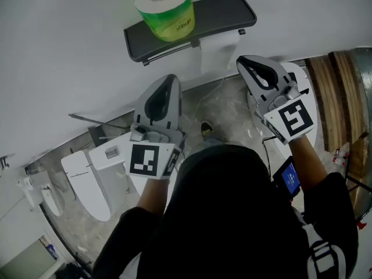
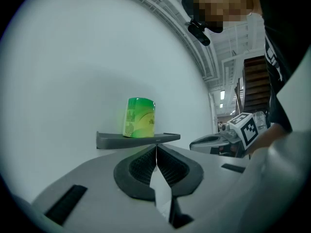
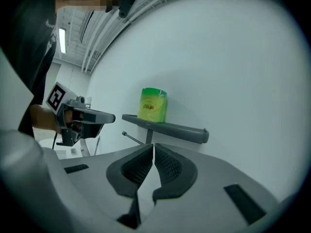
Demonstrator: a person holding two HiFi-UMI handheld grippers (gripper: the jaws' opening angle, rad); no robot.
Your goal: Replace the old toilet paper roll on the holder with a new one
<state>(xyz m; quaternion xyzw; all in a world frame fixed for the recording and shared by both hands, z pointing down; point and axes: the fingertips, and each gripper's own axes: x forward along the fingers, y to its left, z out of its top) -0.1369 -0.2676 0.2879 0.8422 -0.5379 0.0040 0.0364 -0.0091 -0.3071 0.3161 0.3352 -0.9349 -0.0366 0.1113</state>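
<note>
Now the left gripper and right gripper are clenched empty; best open one before reaching the old roll beneath the holder shelf, clear of the green-wrapped new roll.

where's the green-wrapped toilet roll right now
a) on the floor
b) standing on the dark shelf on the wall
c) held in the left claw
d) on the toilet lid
b: the green-wrapped roll stands upright on the dark shelf mounted on the wall, and nothing is touching it.

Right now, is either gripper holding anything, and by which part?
Nothing is held: left gripper and right gripper are shut, empty; the green-wrapped toilet paper roll stands on the dark grey shelf.
</note>
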